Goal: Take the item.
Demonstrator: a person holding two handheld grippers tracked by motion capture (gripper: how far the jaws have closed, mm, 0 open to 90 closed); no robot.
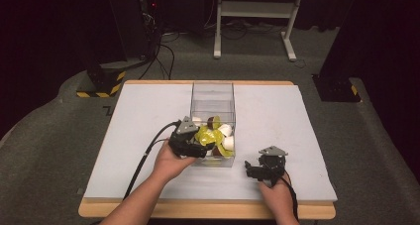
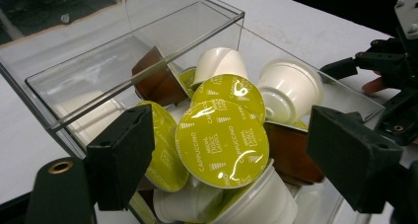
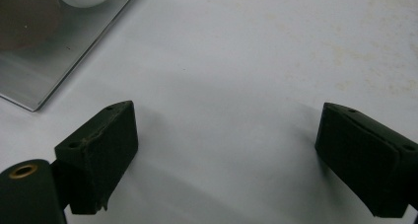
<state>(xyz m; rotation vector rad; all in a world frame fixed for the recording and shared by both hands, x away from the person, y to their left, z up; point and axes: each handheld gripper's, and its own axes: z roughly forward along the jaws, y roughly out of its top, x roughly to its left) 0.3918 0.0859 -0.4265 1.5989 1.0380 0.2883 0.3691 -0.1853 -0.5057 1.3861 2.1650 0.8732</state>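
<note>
At table centre: clear box holding coffee capsules.
Left gripper: at box's near end, jaws spread wide above the capsules, nothing grasped.
Right gripper: resting on white mat beside box, jaws released, empty.

A clear box stood at the middle of the table, and the coffee capsules lay piled in its near end. The left gripper was at the box's near left corner. The right gripper rested on the table, to the right of the box and nearer the person.
</note>
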